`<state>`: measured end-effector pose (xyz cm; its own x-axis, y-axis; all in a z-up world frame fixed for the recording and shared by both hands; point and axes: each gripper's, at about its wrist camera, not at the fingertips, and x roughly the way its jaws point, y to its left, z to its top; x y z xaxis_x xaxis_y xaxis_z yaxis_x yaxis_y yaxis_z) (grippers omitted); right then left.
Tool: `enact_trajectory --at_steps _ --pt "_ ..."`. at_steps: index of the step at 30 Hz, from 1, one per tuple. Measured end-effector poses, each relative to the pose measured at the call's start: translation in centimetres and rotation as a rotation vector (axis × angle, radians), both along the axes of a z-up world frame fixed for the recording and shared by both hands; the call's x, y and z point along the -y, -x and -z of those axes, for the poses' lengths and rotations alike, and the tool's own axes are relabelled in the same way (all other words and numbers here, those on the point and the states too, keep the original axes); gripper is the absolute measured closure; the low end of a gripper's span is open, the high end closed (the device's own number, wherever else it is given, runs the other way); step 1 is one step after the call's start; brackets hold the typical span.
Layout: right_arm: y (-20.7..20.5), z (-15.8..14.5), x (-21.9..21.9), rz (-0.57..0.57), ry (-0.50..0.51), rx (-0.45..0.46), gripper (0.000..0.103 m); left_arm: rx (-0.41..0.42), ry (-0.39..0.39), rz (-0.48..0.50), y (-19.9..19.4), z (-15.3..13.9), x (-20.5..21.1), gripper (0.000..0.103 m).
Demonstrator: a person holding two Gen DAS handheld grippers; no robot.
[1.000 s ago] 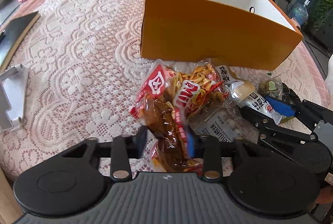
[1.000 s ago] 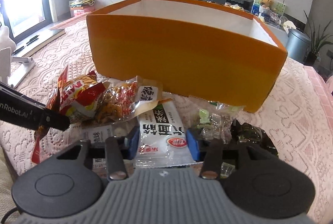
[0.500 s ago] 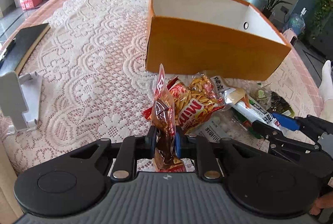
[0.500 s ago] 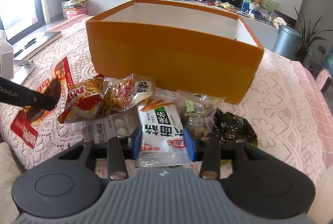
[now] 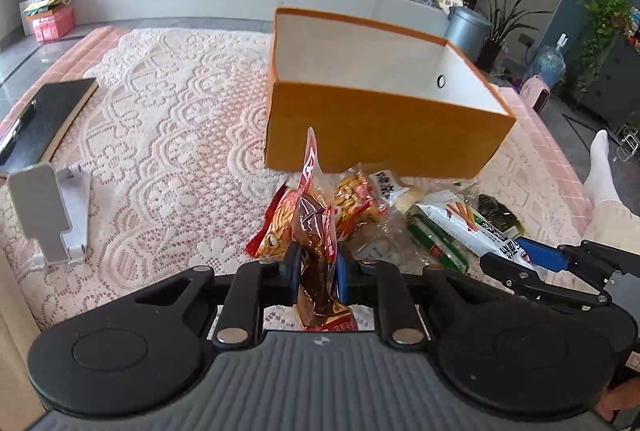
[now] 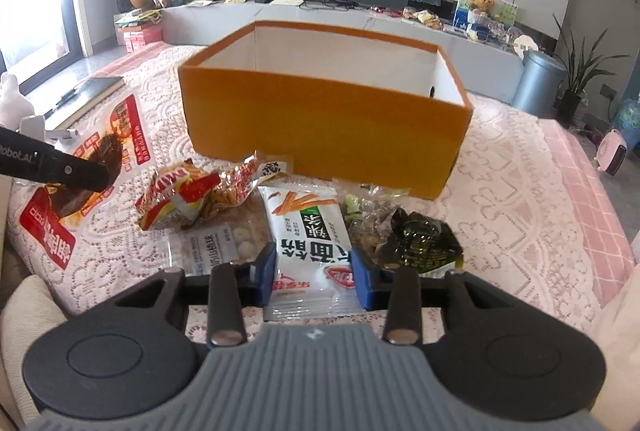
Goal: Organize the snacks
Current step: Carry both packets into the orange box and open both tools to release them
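My left gripper (image 5: pixel 316 267) is shut on a red and brown snack packet (image 5: pixel 316 231) and holds it edge-up above the lace tablecloth; the packet also shows in the right wrist view (image 6: pixel 80 187). My right gripper (image 6: pixel 314 271) is closed on a white and green snack packet (image 6: pixel 308 227) and holds it in front of the orange box (image 6: pixel 324 123). The box (image 5: pixel 376 123) is open-topped with white inner walls. Several loose snack bags lie in front of it, among them a red and yellow bag (image 6: pixel 180 199) and a dark green packet (image 6: pixel 420 239).
A grey phone stand (image 5: pixel 48 215) and a black notebook with a pen (image 5: pixel 44 119) lie at the left on the tablecloth. A pink striped table border (image 6: pixel 576 187) runs along the right. A grey bin (image 6: pixel 540 79) stands beyond the table.
My left gripper closed on the red and brown packet and lifted it off the pile. My right gripper raised the white and green packet and pulled back from the box.
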<state>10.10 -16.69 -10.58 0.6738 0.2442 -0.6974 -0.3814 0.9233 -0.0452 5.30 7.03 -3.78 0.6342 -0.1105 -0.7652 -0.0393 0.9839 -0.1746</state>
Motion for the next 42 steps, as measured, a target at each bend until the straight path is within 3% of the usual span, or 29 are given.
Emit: enact_trajectory --at_steps 9,19,31,37,42 --pt "1.2 -3.3 1.3 -0.004 -0.051 0.026 0.066 0.057 0.025 0.047 -0.4 -2.4 0.7 0.084" --pt "-1.4 -7.6 2.3 0.009 -0.100 0.071 0.066 0.128 0.033 0.135 -3.6 -6.0 2.4 0.084" --pt "-7.7 -11.6 1.8 -0.001 -0.104 0.121 0.066 0.173 0.008 0.199 -9.6 -8.6 4.8 0.084" --pt "-11.9 -11.7 0.9 -0.001 -0.090 0.093 0.066 0.146 0.004 0.203 -13.2 -7.9 5.6 0.084" --pt "-16.1 -10.3 0.6 0.004 -0.103 0.014 0.066 0.111 0.012 0.186 -16.8 -6.6 5.7 0.084"
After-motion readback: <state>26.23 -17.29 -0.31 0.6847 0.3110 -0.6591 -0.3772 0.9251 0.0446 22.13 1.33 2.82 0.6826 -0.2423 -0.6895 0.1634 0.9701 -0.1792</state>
